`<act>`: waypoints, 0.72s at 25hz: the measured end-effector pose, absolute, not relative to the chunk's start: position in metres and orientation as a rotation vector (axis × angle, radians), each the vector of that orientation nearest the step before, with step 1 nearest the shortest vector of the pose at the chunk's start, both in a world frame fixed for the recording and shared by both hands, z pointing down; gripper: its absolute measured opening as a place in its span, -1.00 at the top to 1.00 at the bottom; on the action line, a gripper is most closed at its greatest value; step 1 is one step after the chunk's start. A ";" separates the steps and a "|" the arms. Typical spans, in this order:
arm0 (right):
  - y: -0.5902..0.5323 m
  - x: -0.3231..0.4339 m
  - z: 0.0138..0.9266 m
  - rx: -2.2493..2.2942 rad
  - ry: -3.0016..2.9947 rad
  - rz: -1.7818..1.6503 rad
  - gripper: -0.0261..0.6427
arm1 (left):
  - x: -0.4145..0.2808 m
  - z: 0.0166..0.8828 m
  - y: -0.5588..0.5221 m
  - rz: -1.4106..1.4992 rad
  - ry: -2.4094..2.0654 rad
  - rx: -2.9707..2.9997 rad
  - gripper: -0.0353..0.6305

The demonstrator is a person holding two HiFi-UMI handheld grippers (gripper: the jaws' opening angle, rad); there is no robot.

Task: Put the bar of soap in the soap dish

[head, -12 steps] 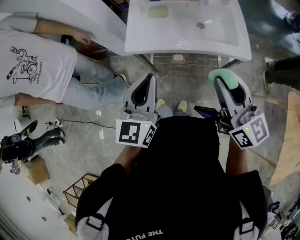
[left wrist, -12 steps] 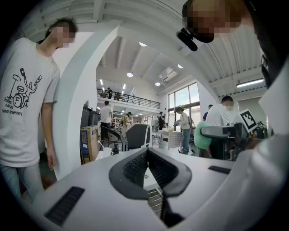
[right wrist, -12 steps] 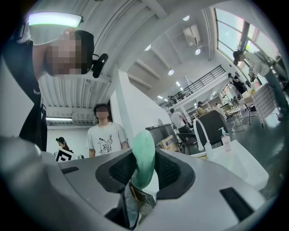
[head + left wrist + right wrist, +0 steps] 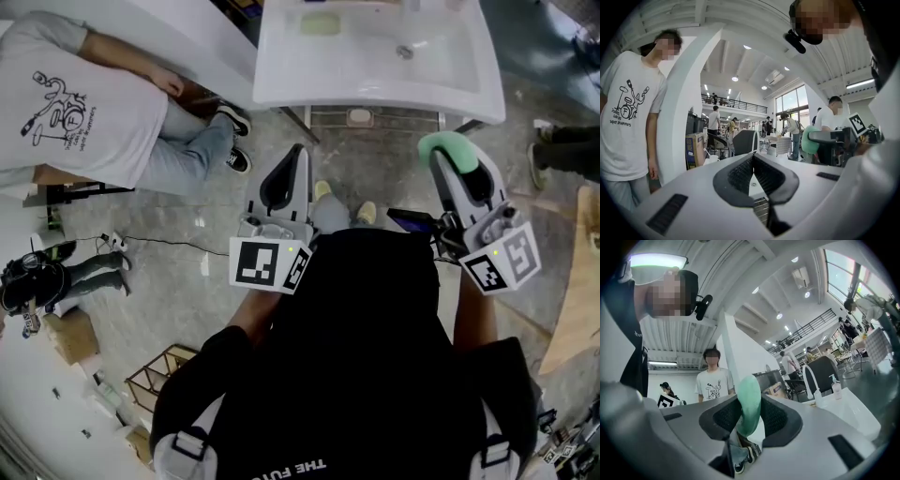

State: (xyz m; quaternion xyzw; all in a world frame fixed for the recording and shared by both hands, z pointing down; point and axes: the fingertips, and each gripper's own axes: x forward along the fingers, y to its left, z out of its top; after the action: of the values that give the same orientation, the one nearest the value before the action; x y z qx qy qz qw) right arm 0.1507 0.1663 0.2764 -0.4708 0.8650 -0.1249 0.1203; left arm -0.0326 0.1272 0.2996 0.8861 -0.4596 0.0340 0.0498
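Note:
A green bar of soap (image 4: 448,150) is clamped upright between the pads of my right gripper (image 4: 450,157), held level in front of the sink. In the right gripper view the soap (image 4: 750,399) fills the gap between the black pads. My left gripper (image 4: 294,161) hovers beside it to the left, shut with nothing in it; its pads meet in the left gripper view (image 4: 753,164). The white sink (image 4: 469,89) stands ahead, and a pale green soap dish (image 4: 319,23) sits on its back left rim.
A person in a white T-shirt (image 4: 84,103) stands close at the left, one shoe (image 4: 236,159) near the sink's leg. A tap (image 4: 811,376) and a pump bottle (image 4: 836,386) stand on the sink. A small pink item (image 4: 358,116) lies on the shelf beneath.
The person in the white T-shirt has shifted, legs and shoes drawn further up in the picture. Both grippers have hardly moved, and the soap stays in the right one.

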 end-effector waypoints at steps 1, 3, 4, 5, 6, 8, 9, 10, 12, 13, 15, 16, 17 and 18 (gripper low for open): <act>0.167 0.150 0.277 -1.372 2.529 -0.369 0.54 | -0.033 0.300 0.128 0.106 -1.400 2.697 0.88; 0.167 0.149 0.277 -1.370 2.533 -0.368 0.54 | -0.034 0.300 0.128 0.107 -1.401 2.696 0.88; 0.166 0.149 0.277 -1.371 2.533 -0.367 0.54 | -0.034 0.300 0.128 0.108 -1.399 2.696 0.88; 0.166 0.149 0.277 -1.372 2.531 -0.368 0.54 | -0.034 0.300 0.127 0.109 -1.396 2.697 0.88; 0.165 0.150 0.278 -1.374 2.526 -0.371 0.54 | -0.033 0.301 0.127 0.111 -1.392 2.700 0.88; 0.165 0.153 0.280 -1.379 2.515 -0.382 0.54 | -0.030 0.303 0.126 0.113 -1.382 2.706 0.88; 0.165 0.154 0.281 -1.381 2.511 -0.387 0.54 | -0.029 0.304 0.126 0.112 -1.380 2.707 0.88; 0.165 0.154 0.283 -1.383 2.508 -0.391 0.54 | -0.028 0.304 0.125 0.110 -1.378 2.708 0.88; 0.165 0.154 0.283 -1.388 2.503 -0.393 0.54 | -0.029 0.305 0.124 0.106 -1.374 2.711 0.88; 0.165 0.153 0.283 -1.390 2.500 -0.394 0.54 | -0.029 0.305 0.124 0.104 -1.370 2.713 0.88; 0.165 0.153 0.282 -1.395 2.495 -0.397 0.54 | -0.029 0.304 0.123 0.101 -1.363 2.716 0.88; 0.164 0.153 0.281 -1.397 2.491 -0.401 0.54 | -0.029 0.304 0.122 0.099 -1.362 2.716 0.88; 0.163 0.153 0.280 -1.397 2.486 -0.405 0.54 | -0.029 0.304 0.121 0.096 -1.361 2.715 0.88; 0.162 0.154 0.279 -1.395 2.482 -0.407 0.54 | -0.029 0.303 0.120 0.093 -1.362 2.715 0.88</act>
State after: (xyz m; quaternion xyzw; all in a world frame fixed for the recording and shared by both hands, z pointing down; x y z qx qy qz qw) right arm 0.1536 0.1620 0.2793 -0.4809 0.8554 -0.1403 0.1321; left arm -0.0292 0.1201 0.3029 0.8923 -0.4476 0.0305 0.0511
